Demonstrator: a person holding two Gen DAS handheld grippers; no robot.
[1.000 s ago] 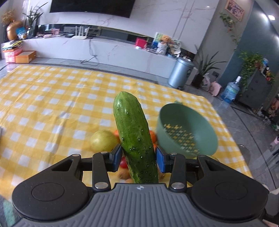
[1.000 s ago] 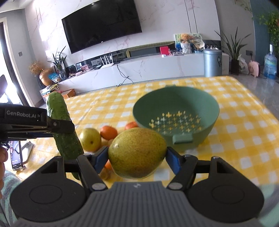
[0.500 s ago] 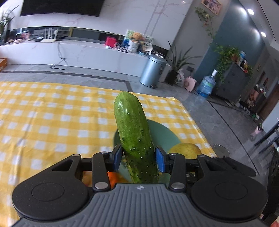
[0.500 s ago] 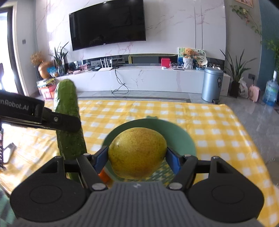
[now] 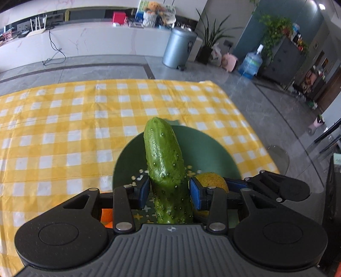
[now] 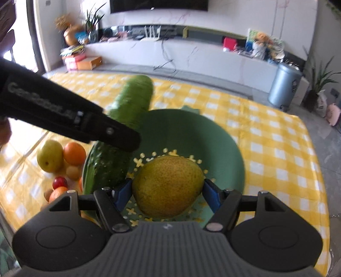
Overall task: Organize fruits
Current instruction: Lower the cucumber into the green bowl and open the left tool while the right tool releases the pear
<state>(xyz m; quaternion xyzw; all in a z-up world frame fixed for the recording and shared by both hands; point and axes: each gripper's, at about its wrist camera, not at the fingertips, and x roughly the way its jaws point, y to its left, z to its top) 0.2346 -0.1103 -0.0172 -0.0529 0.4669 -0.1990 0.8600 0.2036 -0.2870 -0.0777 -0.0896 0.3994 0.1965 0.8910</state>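
Two gripped fruits, cucumber (image 5: 165, 168) and pear (image 6: 168, 184), over green colander (image 6: 223, 149)

Beyond my table: white marble-look wall (image 6: 245, 19), long white media console (image 6: 191, 53), grey tiled floor (image 5: 106, 68), metal bin (image 5: 178, 50), potted plants, dark cabinet (image 5: 281, 59). Daylight enters from my left.

Black plastic left gripper (image 5: 168, 192) and right gripper (image 6: 167, 191): blue pads, silver screws, ribbed grey housing, round discs; blurred white lettering, perhaps "GenRobot.AI".
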